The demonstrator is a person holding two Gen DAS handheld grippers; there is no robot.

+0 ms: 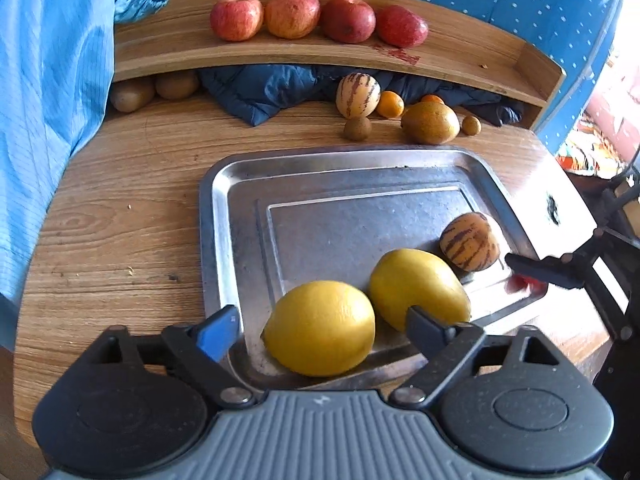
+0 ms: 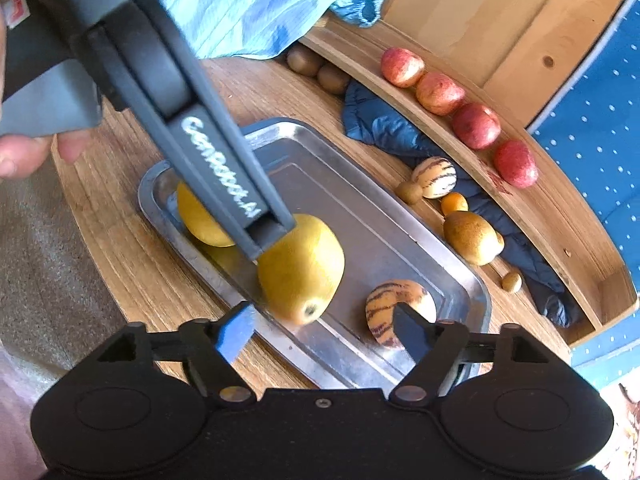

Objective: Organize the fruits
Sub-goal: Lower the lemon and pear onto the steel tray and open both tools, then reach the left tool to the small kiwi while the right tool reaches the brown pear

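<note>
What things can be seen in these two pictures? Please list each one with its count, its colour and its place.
apples: four, red, in a row on the raised wooden shelf.
yellow fruits: two, on the metal tray.
striped fruits: two, cream with dark stripes; one on the tray, one on the table.
brown-yellow fruit: one, on the table beyond the tray.
oranges: two, small, near it.
small brown fruits: several, on the table.
dark blue cloth: one, under the shelf.
light blue cloth: one, left.
left gripper: open, around a yellow fruit.
right gripper: open, over the tray.
</note>
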